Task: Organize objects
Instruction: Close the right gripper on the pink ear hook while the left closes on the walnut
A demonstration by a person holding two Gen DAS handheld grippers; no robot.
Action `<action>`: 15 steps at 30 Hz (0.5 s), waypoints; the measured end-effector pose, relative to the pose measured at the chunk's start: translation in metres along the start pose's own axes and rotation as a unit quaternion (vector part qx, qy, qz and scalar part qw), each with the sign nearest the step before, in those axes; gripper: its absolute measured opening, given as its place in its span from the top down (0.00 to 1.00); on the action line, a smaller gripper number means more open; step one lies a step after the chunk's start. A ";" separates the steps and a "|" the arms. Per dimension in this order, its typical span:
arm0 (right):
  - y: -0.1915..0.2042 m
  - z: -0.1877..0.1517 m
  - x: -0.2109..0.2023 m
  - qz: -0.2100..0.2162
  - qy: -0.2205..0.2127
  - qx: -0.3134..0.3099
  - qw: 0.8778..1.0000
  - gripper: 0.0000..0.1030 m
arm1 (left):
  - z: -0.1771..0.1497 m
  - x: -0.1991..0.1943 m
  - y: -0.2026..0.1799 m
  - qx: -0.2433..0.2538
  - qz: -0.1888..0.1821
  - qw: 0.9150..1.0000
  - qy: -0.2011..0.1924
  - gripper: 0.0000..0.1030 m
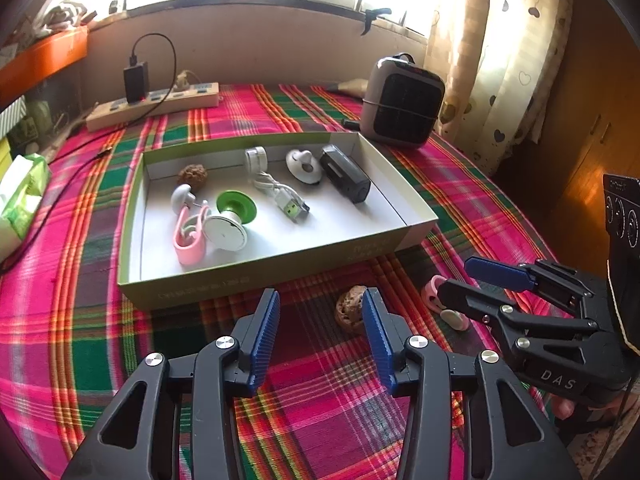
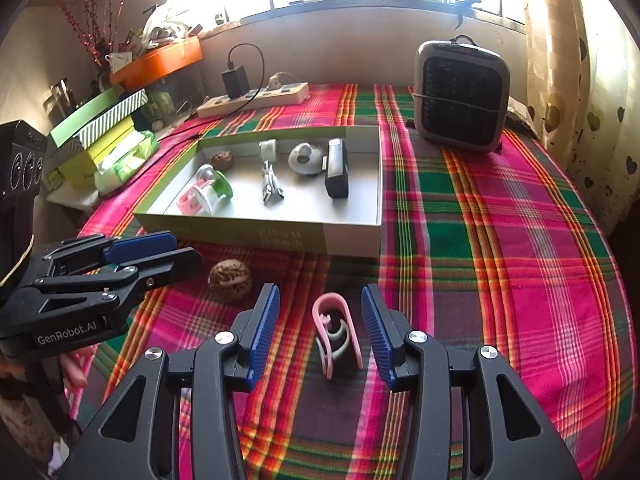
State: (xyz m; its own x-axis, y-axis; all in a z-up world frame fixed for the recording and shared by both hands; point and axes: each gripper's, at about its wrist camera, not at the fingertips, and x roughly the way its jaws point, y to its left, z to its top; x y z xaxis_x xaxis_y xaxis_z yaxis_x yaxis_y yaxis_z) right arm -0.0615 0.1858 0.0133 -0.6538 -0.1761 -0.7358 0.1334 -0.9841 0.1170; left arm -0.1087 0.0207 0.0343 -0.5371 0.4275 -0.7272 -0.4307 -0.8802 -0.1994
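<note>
Most of your sorting looks done. The shallow cardboard box [image 1: 400, 236] on the plaid-covered desk [image 1: 60, 300] already holds a walnut [image 1: 191, 174], a pink clip [image 1: 188, 236] lying against a green-and-white spool [image 1: 232, 216], a small white plug [image 1: 256, 158], a coiled USB cable [image 1: 284, 196], a white round holder [image 1: 304, 166] and a black rectangular device [image 1: 346, 178].

Two things are left outside, both on the cloth just in front of the box's near wall. The second walnut [image 2: 231, 280] sits beside the tip of your left gripper [image 1: 320, 332]; in the left wrist view it is partly hidden behind the right-hand finger, not between the two. Those fingers are spread wide and hold nothing. The second pink clip [image 2: 336, 332] lies between the fingers of your right gripper [image 2: 320, 330], which are released: there is a clear gap on each side of the clip, so it isn't gripped yet.

By my reading, you're lined up to pick up both leftovers, the clip first since it's already framed. Once both go into the box, which has bare floor at its near side, the task should be finished.
</note>
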 end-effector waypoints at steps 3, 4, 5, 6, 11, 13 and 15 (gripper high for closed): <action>0.000 -0.002 0.003 -0.002 0.007 -0.003 1.000 0.52 | -0.001 0.004 -0.003 0.002 -0.005 1.000 0.006 0.59; 0.000 -0.003 0.003 -0.003 0.008 -0.004 1.000 0.51 | -0.001 0.006 -0.004 0.001 -0.007 1.000 0.009 0.59; 0.001 -0.003 0.004 -0.003 0.009 -0.005 1.000 0.51 | -0.001 0.008 -0.005 0.002 -0.008 1.000 0.012 0.59; 0.001 -0.003 0.004 -0.004 0.010 -0.006 1.000 0.51 | -0.002 0.010 -0.005 0.002 -0.009 1.000 0.014 0.59; 0.002 -0.007 0.009 -0.019 0.021 -0.020 0.999 0.51 | -0.004 0.017 -0.008 0.008 -0.012 1.000 0.025 0.59; 0.001 -0.008 0.011 -0.021 0.024 -0.021 0.999 0.51 | -0.004 0.019 -0.008 0.006 -0.011 1.000 0.028 0.58; 0.001 -0.009 0.013 -0.025 0.028 -0.024 0.999 0.51 | -0.004 0.020 -0.010 0.010 -0.011 0.999 0.029 0.58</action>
State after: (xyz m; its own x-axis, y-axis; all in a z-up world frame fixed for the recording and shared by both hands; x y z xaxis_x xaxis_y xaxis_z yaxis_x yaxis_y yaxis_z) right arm -0.0635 0.1832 -0.0019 -0.6186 -0.1244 -0.7758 0.1385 -0.9892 0.0482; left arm -0.1124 0.0376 0.0195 -0.4856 0.4331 -0.7593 -0.4559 -0.8666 -0.2028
